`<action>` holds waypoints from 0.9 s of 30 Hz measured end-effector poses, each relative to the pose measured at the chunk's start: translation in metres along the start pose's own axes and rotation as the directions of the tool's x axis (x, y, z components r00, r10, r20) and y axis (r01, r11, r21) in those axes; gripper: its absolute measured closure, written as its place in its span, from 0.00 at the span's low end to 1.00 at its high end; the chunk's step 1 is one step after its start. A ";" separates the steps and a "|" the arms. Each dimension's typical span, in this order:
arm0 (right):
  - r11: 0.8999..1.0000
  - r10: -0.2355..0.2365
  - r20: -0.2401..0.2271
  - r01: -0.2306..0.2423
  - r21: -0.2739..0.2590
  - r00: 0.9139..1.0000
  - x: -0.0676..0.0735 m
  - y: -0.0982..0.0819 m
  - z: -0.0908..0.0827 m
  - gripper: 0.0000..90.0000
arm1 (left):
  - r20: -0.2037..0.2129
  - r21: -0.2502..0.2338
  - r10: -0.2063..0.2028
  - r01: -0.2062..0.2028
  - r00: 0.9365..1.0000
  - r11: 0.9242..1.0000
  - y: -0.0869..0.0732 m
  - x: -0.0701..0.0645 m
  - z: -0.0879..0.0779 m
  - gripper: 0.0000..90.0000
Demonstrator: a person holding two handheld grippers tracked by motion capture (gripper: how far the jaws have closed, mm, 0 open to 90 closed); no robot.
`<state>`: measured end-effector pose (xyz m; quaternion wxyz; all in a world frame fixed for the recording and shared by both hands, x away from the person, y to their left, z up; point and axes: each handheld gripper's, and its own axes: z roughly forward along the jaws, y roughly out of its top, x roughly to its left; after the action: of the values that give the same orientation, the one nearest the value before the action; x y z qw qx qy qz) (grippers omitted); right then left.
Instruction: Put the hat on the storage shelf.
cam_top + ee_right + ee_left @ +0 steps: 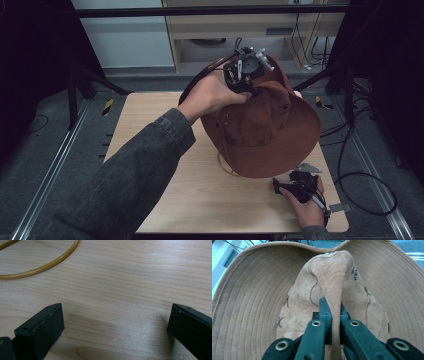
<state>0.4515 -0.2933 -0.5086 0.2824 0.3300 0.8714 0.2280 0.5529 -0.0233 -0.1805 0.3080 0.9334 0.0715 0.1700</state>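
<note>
A brown wide-brimmed hat (265, 130) hangs tilted above the wooden table (150, 125), brim facing the camera's right. My left gripper (245, 75) is shut on a fold of the hat's crown at its top. In the left gripper view the jaws pinch a ridge of suede crown (334, 285) between them, with the stitched brim (252, 302) all around. My right gripper (292, 187) rests low near the table's front right corner. Its jaws (115, 325) stand wide open over bare wood with nothing between them.
A thin yellow-brown cord loop (42, 267) lies on the table under the hat (225, 167). Black cables (360, 180) trail on the floor to the right. Metal stand legs and shelving stand beyond the table's far edge.
</note>
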 end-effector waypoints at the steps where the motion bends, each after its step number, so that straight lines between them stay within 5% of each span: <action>1: 1.000 0.000 0.000 0.000 0.000 1.000 0.000 0.000 0.000 0.01 | 0.000 0.002 -0.003 0.003 1.000 1.000 0.000 0.001 0.001 0.98; 9: 1.000 0.002 0.004 -0.002 0.001 1.000 0.000 0.000 0.000 0.01 | 0.004 0.033 0.004 -0.004 1.000 0.999 0.002 -0.002 0.013 0.98; 27: 1.000 0.005 0.008 -0.005 0.003 1.000 0.000 0.000 0.000 0.01 | 0.004 0.066 -0.051 0.051 0.999 0.997 -0.009 0.009 0.033 0.94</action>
<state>0.4512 -0.2933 -0.5083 0.2849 0.3334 0.8698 0.2262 0.5731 -0.0318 -0.2086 0.2814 0.9414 0.0998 0.1571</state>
